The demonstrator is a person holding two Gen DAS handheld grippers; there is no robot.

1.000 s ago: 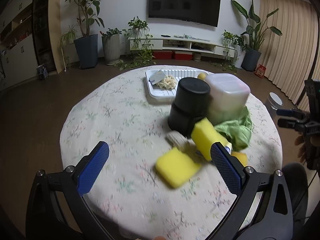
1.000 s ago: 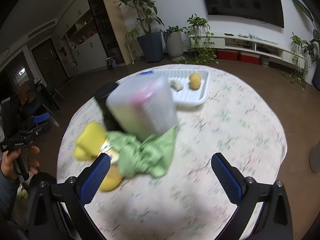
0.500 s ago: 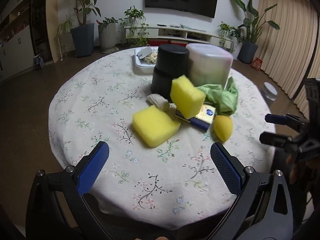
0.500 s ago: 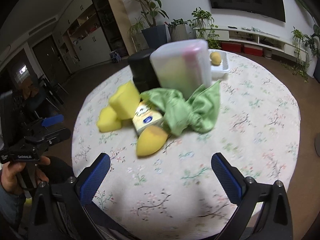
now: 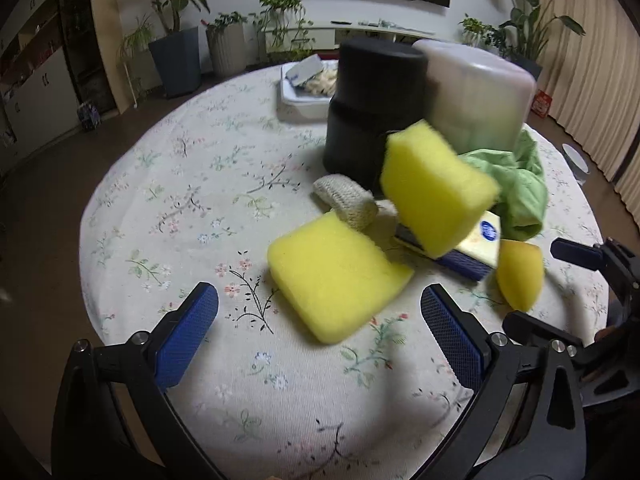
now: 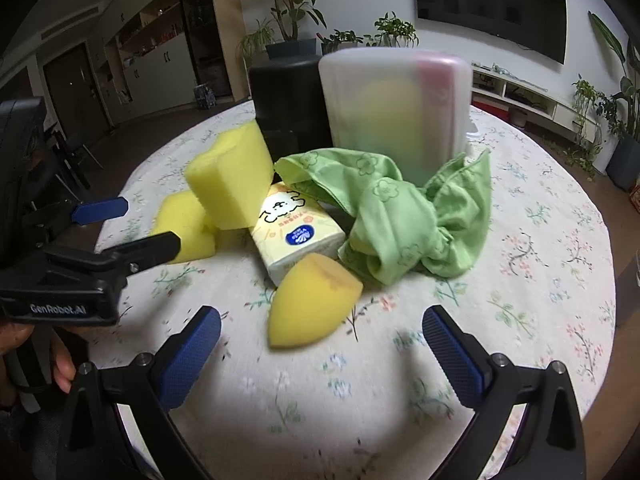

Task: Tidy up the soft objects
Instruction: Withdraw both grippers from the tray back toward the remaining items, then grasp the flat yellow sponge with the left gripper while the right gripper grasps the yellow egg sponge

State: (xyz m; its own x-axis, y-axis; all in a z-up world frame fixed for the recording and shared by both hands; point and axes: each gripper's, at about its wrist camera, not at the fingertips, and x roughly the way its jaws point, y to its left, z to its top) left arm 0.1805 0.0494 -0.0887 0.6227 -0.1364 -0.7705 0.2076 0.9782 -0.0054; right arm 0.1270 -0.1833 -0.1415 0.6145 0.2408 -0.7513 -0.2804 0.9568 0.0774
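Note:
A flat yellow sponge lies on the round table just ahead of my open, empty left gripper. A second yellow sponge leans tilted on a tissue pack. A yellow teardrop sponge lies just ahead of my open, empty right gripper. A crumpled green cloth lies against a translucent white bin. A beige woven scrubber sits beside a black bin. The left gripper also shows in the right wrist view.
A white tray with small items stands at the table's far side. The floral tablecloth covers the round table. Potted plants, a TV cabinet and curtains ring the room beyond.
Both grippers have moved lower and closer to the pile; the sponges and cloth now look larger. Both stay open. No object has moved.

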